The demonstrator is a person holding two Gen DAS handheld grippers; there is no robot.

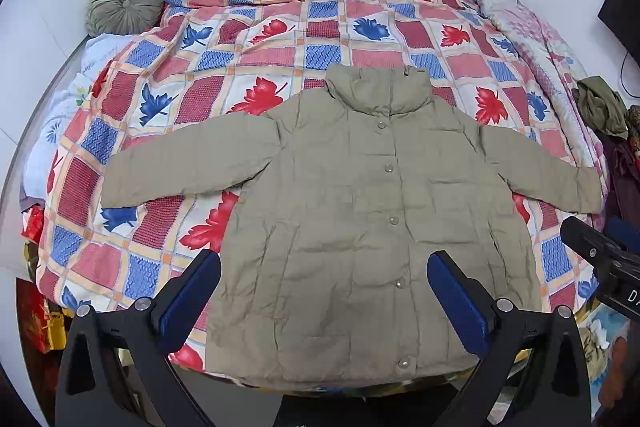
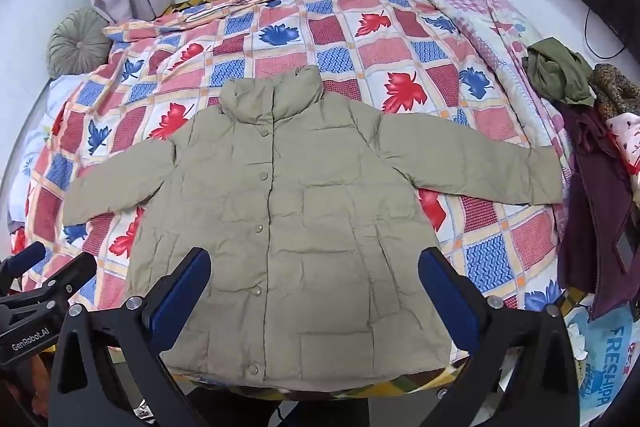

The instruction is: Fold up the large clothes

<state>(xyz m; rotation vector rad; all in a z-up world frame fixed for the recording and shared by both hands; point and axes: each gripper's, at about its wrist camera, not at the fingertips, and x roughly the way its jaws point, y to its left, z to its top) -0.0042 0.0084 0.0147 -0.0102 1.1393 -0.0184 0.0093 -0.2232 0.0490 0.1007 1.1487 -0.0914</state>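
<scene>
Khaki jacket spread flat on bed — both grippers wide, empty; pinch each sleeve cuff first.

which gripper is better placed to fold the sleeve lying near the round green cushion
Left, probably. That sleeve lies on the left gripper's side of the jacket, while the right gripper hovers nearer the opposite sleeve. Both are open.

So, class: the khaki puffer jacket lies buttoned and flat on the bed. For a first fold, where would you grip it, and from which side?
Probably at a cuff. The jacket lies face up, sleeves spread. The open left gripper could take the left sleeve's cuff from its outer end, since that thin free edge lies flat on the quilt.
</scene>
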